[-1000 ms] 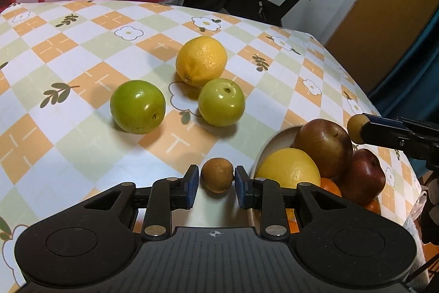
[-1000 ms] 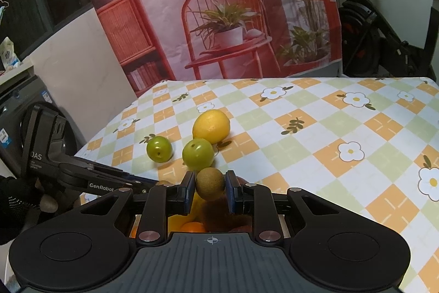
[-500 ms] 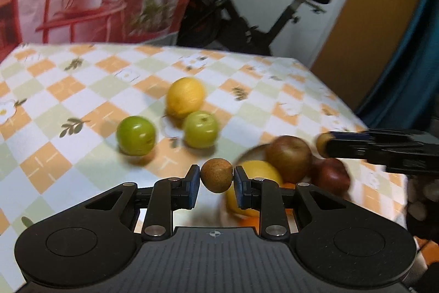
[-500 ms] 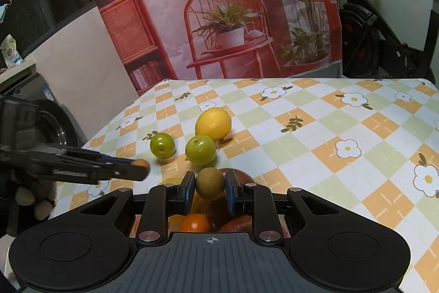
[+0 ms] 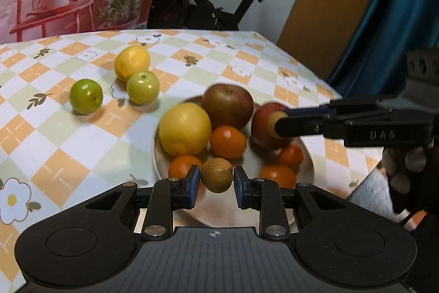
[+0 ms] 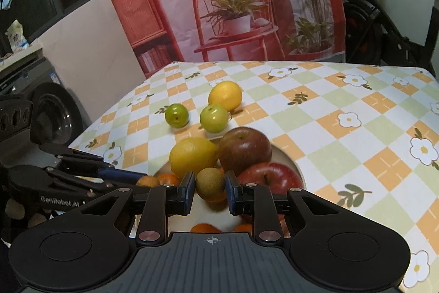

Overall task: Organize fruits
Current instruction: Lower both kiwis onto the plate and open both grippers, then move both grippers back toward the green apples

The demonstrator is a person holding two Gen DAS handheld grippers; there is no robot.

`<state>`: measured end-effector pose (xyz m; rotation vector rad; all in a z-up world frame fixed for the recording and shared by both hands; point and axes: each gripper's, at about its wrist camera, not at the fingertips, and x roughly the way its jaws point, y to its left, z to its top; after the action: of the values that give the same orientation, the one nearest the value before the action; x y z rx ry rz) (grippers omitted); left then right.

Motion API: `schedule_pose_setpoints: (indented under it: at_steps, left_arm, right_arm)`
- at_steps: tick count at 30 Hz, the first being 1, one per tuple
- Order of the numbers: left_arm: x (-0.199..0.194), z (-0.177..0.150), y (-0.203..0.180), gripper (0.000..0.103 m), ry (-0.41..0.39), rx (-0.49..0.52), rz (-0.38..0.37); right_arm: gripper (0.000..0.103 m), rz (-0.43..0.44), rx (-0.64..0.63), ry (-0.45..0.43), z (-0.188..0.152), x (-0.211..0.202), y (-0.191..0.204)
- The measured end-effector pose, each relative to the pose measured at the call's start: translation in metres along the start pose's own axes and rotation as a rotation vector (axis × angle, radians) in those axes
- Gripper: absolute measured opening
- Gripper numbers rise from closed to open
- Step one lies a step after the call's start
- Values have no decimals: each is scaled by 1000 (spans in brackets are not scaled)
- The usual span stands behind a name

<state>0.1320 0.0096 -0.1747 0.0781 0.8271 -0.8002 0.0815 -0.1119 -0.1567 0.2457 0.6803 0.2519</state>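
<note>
Checked tablecloth (image 5: 82,133) below: my left gripper (image 5: 214,180), clamping a brown fruit (image 5: 216,175), now hangs over the bowl (image 5: 308,169); right gripper (image 6: 210,190) grips another (image 6: 210,183). Drop due.

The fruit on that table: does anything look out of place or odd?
Three fruits sit loose on the tablecloth apart from the plate: a lemon and two green fruits. Nothing looks spilled or damaged. Each gripper holds a small brown fruit above the plate.
</note>
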Motion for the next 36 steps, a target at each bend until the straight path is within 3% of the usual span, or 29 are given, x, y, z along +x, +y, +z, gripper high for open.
schedule_pose_setpoints:
  at_steps: [6,21,25,27,29,30,32,36]
  left_arm:
    - [-3,-11,-7,28,4,-2,29]
    - [-4,-11,0,29,-21,-80,48]
    - [-9,-12,1,30,-49,-94,62]
    - [-11,-13,2,33,-62,-104,75]
    - [-14,-14,3,44,-74,-114,100]
    - [-15,-14,4,44,-82,-119,110]
    - [-19,-15,7,45,-96,-137,124]
    - [-24,-17,13,57,-122,-175,157]
  right_arm:
    - [22,-54,-67,23,-5,1,11]
    - [24,-66,-96,27,-8,4,15]
    - [37,-70,-97,-24,-8,-1,15]
    - [50,-86,-92,-53,-8,-4,13]
    - [63,-101,-80,-87,-9,-8,10]
    - [65,-104,-73,-100,-9,-9,9]
    - [80,-115,-64,-122,-9,-10,6]
    - [91,-129,-61,-155,-10,-12,5]
